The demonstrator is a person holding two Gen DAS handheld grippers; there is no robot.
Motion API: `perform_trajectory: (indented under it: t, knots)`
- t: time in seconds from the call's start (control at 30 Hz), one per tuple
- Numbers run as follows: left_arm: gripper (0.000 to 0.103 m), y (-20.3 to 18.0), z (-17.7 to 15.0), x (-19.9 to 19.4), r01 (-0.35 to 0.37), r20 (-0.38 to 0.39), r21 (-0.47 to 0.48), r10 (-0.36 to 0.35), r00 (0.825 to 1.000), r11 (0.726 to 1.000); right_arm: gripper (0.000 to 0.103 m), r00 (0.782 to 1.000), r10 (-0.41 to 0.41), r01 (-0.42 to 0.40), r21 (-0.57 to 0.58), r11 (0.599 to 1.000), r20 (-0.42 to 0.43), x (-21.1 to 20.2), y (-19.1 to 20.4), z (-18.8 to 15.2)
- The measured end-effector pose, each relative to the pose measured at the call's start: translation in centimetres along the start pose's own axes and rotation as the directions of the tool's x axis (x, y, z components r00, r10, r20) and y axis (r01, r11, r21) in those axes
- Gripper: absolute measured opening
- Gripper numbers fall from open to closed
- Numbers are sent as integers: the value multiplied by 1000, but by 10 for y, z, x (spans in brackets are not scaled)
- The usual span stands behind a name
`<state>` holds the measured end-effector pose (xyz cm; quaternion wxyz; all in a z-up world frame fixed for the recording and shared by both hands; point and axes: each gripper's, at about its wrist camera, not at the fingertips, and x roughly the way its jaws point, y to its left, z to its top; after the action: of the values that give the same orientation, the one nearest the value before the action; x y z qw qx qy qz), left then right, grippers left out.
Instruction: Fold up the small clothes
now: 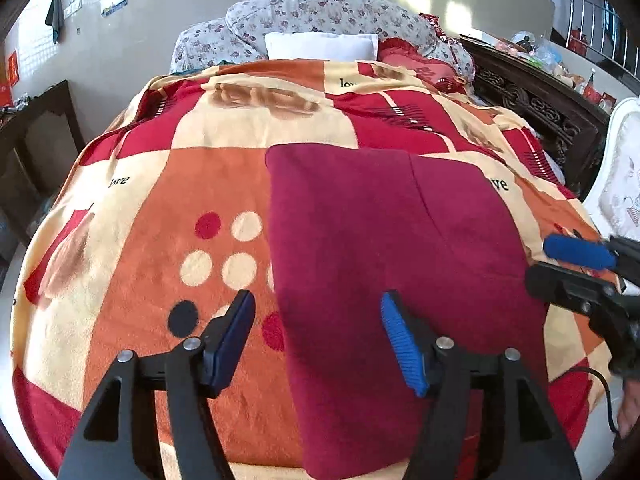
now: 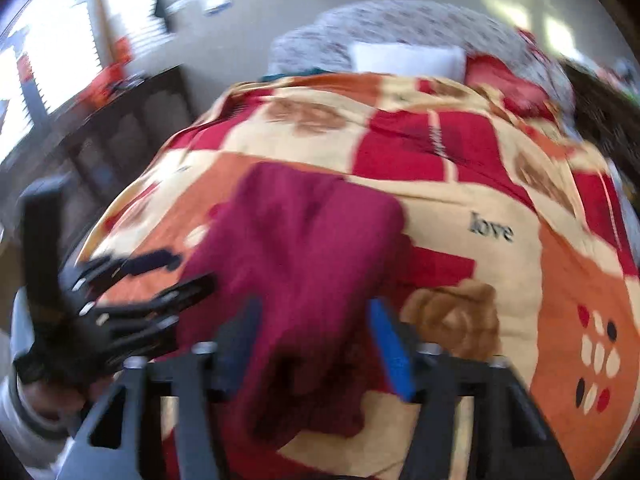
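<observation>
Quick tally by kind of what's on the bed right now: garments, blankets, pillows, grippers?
Dark red garment: 1
Patterned blanket: 1
White pillow: 1
Red pillow: 1
Grippers: 2, the left gripper and the right gripper
Total: 6

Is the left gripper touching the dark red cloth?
Apart. In the left wrist view the left gripper stands open above the dark red cloth, its pads clear of it.

The garment (image 1: 384,248) is spread on the blanket (image 1: 160,184) covering the bed; pillows (image 1: 320,46) are stacked behind it at the far end.
</observation>
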<state>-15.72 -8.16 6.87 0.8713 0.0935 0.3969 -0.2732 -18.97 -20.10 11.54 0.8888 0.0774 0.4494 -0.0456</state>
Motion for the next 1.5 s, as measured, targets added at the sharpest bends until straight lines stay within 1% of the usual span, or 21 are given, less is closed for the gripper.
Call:
perform_trajectory:
  t: [0.03, 0.1, 0.13, 0.2, 0.27, 0.37, 0.43, 0.47, 0.57, 0.63, 0.7, 0.77, 0.9, 0.93, 1.1, 1.23, 1.5]
  knots:
    - [65, 0, -1, 2, -16, -1, 0, 16, 1000, 1000, 24, 1000, 0, 0, -9, 1000, -2, 1, 5, -4]
    - [65, 1, -3, 4, -34, 2, -9, 34, 999, 999, 23, 999, -18, 16, -49, 999, -39, 15, 11, -12]
    - [65, 1, -5, 5, -32, 2, -19, 32, 999, 999, 23, 997, -54, 50, -62, 997, -57, 26, 12, -16]
    - [70, 1, -6, 5, -21, 11, -37, 21, 1000, 999, 23, 991, -105, 100, -52, 994, -85, 43, 1, -23]
    - [70, 1, -8, 3, -26, 29, -53, 27, 999, 998, 23, 991, -106, 105, -23, 994, -85, 50, -7, -23]
    - [71, -2, -10, -1, -40, 53, -56, 43, 998, 998, 23, 990, -115, 114, -23, 993, -76, 46, -4, -23]
    - [73, -3, -11, -5, -45, 68, -52, 49, 996, 998, 25, 989, -135, 132, -41, 990, -61, 38, 2, -23]
    - [76, -3, -12, -7, -51, 73, -54, 55, 996, 997, 26, 988, -143, 141, -41, 989, -53, 32, 5, -23]
    - [77, -1, -13, -16, -58, 92, -75, 65, 994, 995, 39, 988, -154, 154, -21, 988, -19, 15, 10, -24]
    - [78, 3, -14, -25, -64, 111, -100, 75, 991, 993, 53, 985, -170, 170, 3, 985, 8, 2, 11, -25]
    - [82, 3, -15, -32, -92, 131, -102, 105, 986, 990, 57, 981, -192, 191, 23, 981, 33, -9, 12, -27]
    - [84, 1, -17, -43, -122, 161, -97, 136, 978, 988, 60, 981, -189, 187, 48, 981, 47, -18, 11, -28]
    - [86, 3, -20, -56, -125, 181, -104, 143, 973, 987, 75, 971, -231, 226, 66, 972, 66, -29, 14, -32]
    - [86, 2, -21, -59, -129, 185, -105, 147, 972, 986, 77, 970, -234, 229, 75, 970, 69, -31, 14, -33]
    - [86, 0, -28, -72, -137, 218, -108, 158, 963, 985, 82, 971, -226, 215, 123, 969, 79, -37, 15, -41]
    - [86, -2, -30, -76, -147, 228, -100, 167, 959, 984, 83, 972, -225, 214, 136, 967, 73, -36, 15, -44]
    - [86, -2, -31, -72, -144, 207, -100, 162, 965, 985, 85, 969, -233, 222, 129, 967, 78, -36, 16, -44]
